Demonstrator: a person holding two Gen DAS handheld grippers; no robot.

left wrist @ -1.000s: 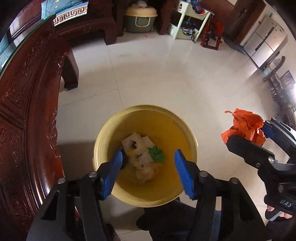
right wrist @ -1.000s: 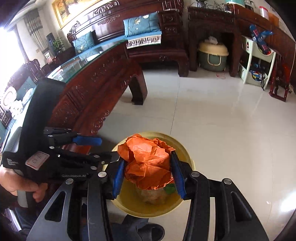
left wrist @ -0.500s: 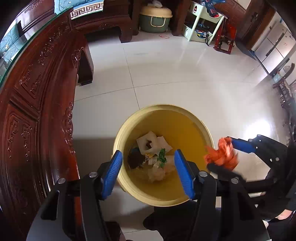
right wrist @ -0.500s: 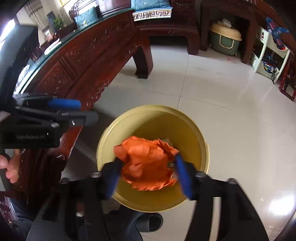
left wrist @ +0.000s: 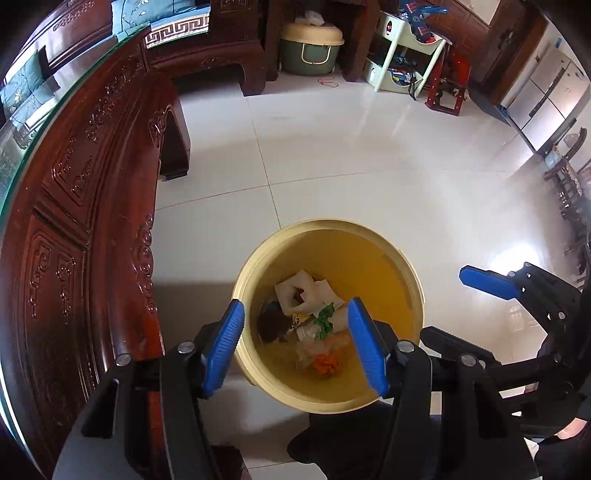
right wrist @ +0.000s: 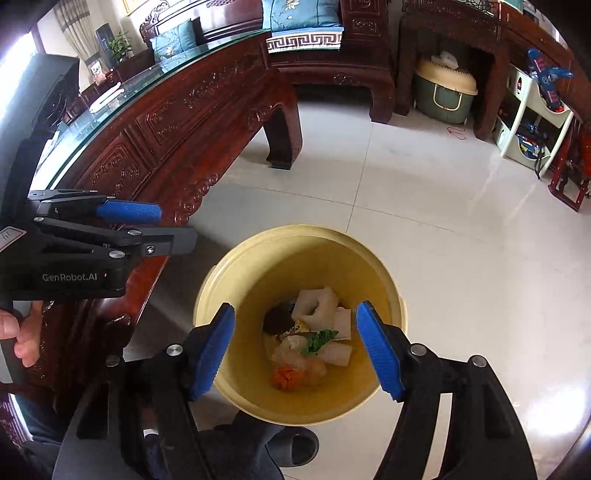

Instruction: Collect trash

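A yellow trash bin (left wrist: 258,266) stands on the tiled floor; it also shows in the right wrist view (right wrist: 218,273). Inside it lie white foam pieces (right wrist: 316,302), a green scrap (right wrist: 319,338), a dark lump (right wrist: 277,317) and the crumpled orange paper (right wrist: 287,377), which also shows in the left wrist view (left wrist: 325,363). My left gripper (left wrist: 295,347) is open and empty above the bin's near rim. My right gripper (right wrist: 297,349) is open and empty above the bin.
A carved dark wooden table with a glass top (right wrist: 159,122) stands just left of the bin. A wooden sofa with blue cushions (right wrist: 303,22), a green lidded tub (right wrist: 445,92) and a white toy shelf (right wrist: 532,110) stand at the far wall. My dark slipper (right wrist: 295,446) is below the bin.
My right gripper moved over the bin, opened and let go of the orange paper, which now lies in the bin. The left gripper stayed open above the bin.
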